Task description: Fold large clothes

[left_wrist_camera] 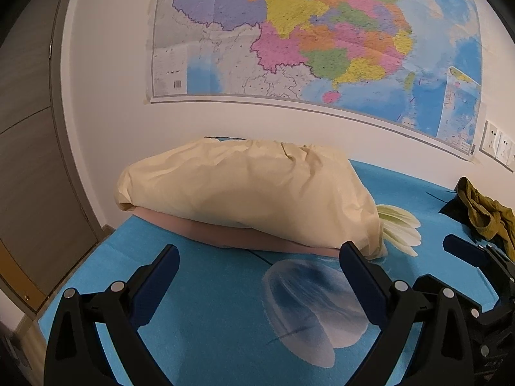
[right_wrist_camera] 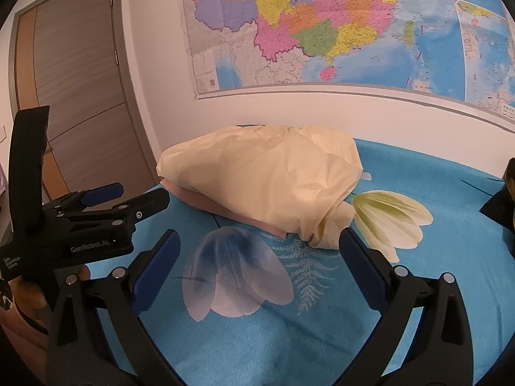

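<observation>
A cream-yellow garment (left_wrist_camera: 251,193) lies bunched in a mound on the blue flowered bedsheet (left_wrist_camera: 206,289), on top of a flat pink cloth (left_wrist_camera: 219,233). In the right wrist view the same cream-yellow garment (right_wrist_camera: 267,180) sits straight ahead, over the pink cloth (right_wrist_camera: 206,204). My left gripper (left_wrist_camera: 259,257) is open, its fingers spread just short of the mound, holding nothing. My right gripper (right_wrist_camera: 259,243) is open too, with the mound's near tip between and beyond its fingertips. The left gripper (right_wrist_camera: 128,197) also shows at the left of the right wrist view.
An olive-green garment (left_wrist_camera: 486,218) over something black lies at the right on the bed. A large map (left_wrist_camera: 322,32) hangs on the white wall behind. A brown door (right_wrist_camera: 74,96) stands at the left. Wall sockets (left_wrist_camera: 499,146) are at the right. The bed's left edge (left_wrist_camera: 77,273) drops off.
</observation>
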Available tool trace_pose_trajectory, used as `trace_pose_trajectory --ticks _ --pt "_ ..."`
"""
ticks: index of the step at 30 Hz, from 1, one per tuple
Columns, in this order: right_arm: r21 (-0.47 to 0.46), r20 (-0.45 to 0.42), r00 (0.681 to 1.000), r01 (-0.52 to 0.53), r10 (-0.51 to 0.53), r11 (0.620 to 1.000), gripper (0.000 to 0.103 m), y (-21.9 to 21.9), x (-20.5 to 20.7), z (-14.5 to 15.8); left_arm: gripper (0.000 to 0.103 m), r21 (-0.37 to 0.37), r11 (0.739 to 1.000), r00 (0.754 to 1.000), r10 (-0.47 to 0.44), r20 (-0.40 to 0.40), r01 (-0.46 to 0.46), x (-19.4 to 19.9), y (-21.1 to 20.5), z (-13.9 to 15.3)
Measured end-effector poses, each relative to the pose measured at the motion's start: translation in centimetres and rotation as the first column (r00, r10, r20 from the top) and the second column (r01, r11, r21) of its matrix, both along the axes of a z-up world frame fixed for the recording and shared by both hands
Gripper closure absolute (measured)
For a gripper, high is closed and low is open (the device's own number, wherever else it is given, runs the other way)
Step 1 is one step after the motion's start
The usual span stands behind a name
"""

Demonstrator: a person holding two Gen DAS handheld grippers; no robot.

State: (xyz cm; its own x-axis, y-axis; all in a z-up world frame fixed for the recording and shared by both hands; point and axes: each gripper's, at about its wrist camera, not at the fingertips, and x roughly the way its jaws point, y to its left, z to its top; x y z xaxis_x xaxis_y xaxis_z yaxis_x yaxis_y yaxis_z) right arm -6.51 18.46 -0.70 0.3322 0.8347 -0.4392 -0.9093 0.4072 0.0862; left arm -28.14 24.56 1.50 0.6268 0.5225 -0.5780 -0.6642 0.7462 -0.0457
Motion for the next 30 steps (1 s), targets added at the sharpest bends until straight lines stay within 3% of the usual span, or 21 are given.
trace_pose_trajectory --ticks 30 --pt "0.008 0.000 1.000 0.002 -0.002 1.000 0.006 -0.74 -0.57 -0.05 0.007 0.025 1.000 1.000 0.007 0.016 -0.008 -0.49 -0.84 0.57"
